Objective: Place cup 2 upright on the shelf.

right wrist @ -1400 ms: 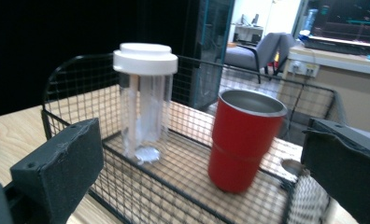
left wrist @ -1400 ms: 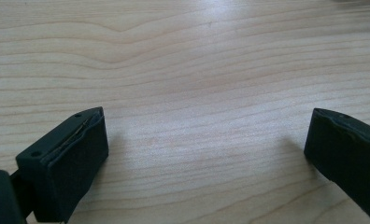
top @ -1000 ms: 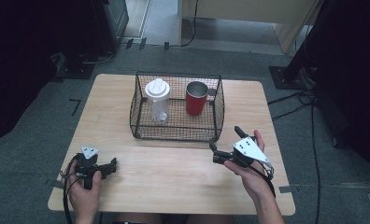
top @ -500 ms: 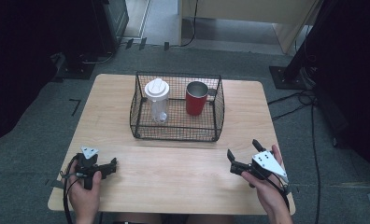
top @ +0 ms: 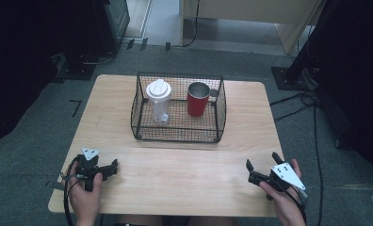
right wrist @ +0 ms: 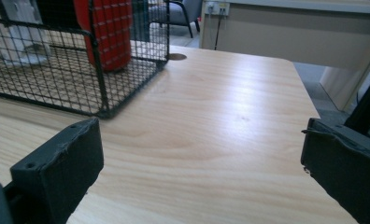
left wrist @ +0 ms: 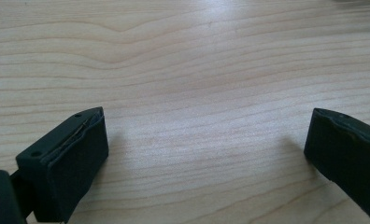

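A black wire basket (top: 177, 136) stands mid-table in the high view. It holds a clear bottle with a white lid (top: 158, 101) on the left and a red mug (top: 197, 100) on the right. My left gripper (top: 113, 167) rests near the front left edge, open, with bare wood between its jaws (left wrist: 206, 154). My right gripper (top: 262, 161) is held at the front right, open and holding nothing (right wrist: 202, 158). The right gripper view has the basket's corner (right wrist: 99, 60) and the mug (right wrist: 109, 32) ahead to the left.
The wooden table (top: 184, 174) has bare room in front of the basket and on both sides. Cables (top: 312, 101) run over the grey floor at the right. A black stand base (top: 288, 75) sits beyond the table's far right corner.
My right gripper has drawn back from near the basket's front right corner toward the table's front right edge. The left gripper has stayed where it was.
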The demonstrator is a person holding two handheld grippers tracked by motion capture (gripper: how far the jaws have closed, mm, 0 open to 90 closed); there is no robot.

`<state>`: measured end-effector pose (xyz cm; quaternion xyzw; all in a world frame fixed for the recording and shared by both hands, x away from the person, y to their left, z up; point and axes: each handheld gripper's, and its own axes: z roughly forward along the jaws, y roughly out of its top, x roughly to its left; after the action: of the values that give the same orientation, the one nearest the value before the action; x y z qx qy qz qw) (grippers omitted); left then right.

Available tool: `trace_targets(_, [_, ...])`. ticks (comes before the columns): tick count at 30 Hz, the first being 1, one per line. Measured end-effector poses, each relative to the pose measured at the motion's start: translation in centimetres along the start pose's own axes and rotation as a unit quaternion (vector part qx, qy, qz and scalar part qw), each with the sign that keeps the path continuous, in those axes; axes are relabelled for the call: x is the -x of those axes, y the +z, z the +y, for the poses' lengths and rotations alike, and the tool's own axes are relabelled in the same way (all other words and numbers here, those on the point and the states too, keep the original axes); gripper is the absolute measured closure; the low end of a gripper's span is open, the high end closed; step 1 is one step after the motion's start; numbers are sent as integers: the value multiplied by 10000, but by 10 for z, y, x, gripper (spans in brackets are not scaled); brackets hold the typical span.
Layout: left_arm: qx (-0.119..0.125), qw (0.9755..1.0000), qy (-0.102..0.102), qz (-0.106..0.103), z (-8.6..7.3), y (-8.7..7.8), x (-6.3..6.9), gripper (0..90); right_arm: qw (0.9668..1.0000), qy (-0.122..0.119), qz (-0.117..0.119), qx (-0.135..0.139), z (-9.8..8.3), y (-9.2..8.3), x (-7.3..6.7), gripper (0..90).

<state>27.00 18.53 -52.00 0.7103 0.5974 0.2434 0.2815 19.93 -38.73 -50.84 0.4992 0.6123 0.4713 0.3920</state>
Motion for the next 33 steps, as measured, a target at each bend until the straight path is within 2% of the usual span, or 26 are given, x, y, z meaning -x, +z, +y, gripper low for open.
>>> trace_targets(10, [-9, 10000, 13, 2, 0, 0, 0, 4, 9993, 33, -323, -180, -17, -15, 22, 0])
trace_targets(14, [-8, 10000, 13, 3, 0, 0, 0, 4, 9989, 127, -419, -149, -19, -20, 28, 0])
trace_targets(18, [-9, 10000, 14, 4, 0, 0, 0, 4, 9978, 17, -531, -390, -20, -24, 31, 0])
trace_targets(21, [-9, 10000, 14, 4, 0, 0, 0, 5, 9970, -44, -442, -636, -20, -26, 33, 6])
trace_targets(24, [-7, 10000, 13, 3, 0, 0, 0, 4, 9931, 161, -388, -1096, -21, -27, 34, 101])
trace_targets(26, [-7, 10000, 15, 4, 0, 0, 0, 4, 9905, 246, -431, -1279, -21, -27, 36, 107])
trace_targets(28, [-7, 10000, 13, 3, 0, 0, 0, 4, 9867, 324, -510, -1508, -21, -26, 37, 106])
trace_targets(30, [-7, 10000, 14, 3, 0, 0, 0, 4, 9827, 364, -494, -1745, -22, -24, 38, 100])
trace_targets(33, [-6, 10000, 13, 3, 0, 0, 0, 4, 9773, 283, -439, -2052, -23, -20, 36, 83])
